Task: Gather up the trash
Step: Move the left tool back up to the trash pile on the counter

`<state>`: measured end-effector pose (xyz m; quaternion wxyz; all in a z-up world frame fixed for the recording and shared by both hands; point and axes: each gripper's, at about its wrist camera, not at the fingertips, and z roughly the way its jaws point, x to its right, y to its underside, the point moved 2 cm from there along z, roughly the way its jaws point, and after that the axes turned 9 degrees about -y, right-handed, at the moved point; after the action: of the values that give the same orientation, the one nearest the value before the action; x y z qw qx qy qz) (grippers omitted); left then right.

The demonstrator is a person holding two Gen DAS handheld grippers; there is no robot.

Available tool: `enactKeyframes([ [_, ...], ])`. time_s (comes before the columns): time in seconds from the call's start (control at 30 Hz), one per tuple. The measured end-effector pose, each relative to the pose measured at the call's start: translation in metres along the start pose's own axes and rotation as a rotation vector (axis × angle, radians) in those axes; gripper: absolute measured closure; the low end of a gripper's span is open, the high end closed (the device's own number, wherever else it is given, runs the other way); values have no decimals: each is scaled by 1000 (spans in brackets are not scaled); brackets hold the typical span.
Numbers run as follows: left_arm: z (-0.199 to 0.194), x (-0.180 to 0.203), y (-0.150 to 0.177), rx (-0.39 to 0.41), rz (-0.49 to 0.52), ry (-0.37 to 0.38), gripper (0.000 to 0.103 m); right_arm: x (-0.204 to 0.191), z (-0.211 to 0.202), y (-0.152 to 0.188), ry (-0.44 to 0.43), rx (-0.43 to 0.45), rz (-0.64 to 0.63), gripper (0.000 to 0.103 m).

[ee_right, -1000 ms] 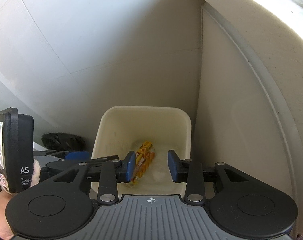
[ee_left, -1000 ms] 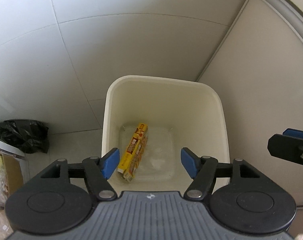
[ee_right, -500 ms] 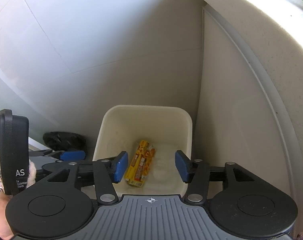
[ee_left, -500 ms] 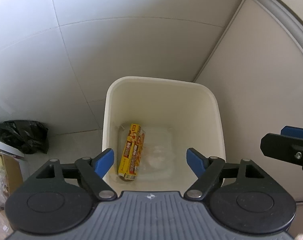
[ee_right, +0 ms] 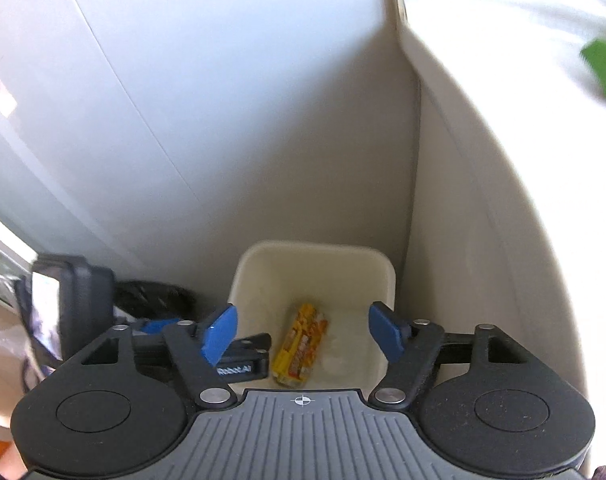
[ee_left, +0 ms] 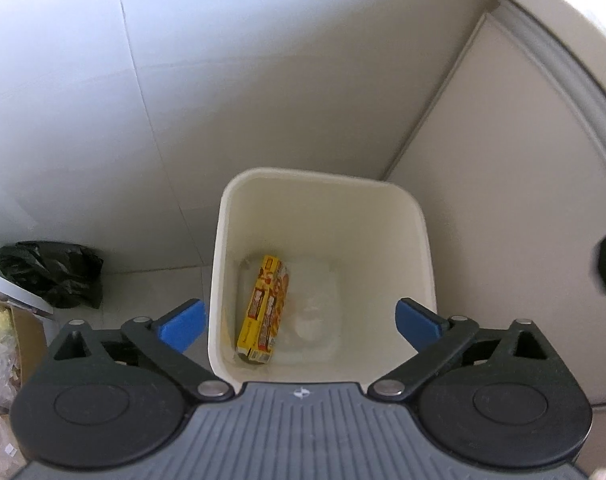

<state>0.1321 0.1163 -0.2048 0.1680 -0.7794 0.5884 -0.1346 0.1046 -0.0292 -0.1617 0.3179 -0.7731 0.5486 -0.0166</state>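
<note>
A yellow packet point(ee_right: 301, 346) lies in the cream bin point(ee_right: 263, 276). The right tool point(ee_right: 305, 332) hangs above, jaws spread wide.

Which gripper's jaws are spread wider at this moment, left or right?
The left gripper: its blue pads sit outside the cream bin's walls, while the right gripper's pads frame only the bin's interior around the yellow box.

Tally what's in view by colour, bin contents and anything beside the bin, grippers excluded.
Yellow: 1, the snack box lying in the bin
Cream: 1, the bin itself
Black: 1, the plastic bag on the floor left of the bin
Green: 1, a blurred object up on the counter
Total: 4
</note>
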Motion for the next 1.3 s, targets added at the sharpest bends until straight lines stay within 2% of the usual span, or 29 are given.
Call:
enactKeyframes([
  [0.13,-18,5,-8,36,9,-13,1,-7,-30,-12,9,78,-33,21],
  [0.33,-50,18,-21,114,23,30,1,-9,-69,-25,53,147,-78,15],
  [0.73,-108,54,-48,260,104,126,1,5,-114,-32,145,205,-119,10],
  [0.97,-129,85,-65,311,168,196,1,31,-132,-36,226,208,-87,8],
  [1.3,-145,129,-80,355,244,267,1,79,-166,-39,310,264,-16,7],
])
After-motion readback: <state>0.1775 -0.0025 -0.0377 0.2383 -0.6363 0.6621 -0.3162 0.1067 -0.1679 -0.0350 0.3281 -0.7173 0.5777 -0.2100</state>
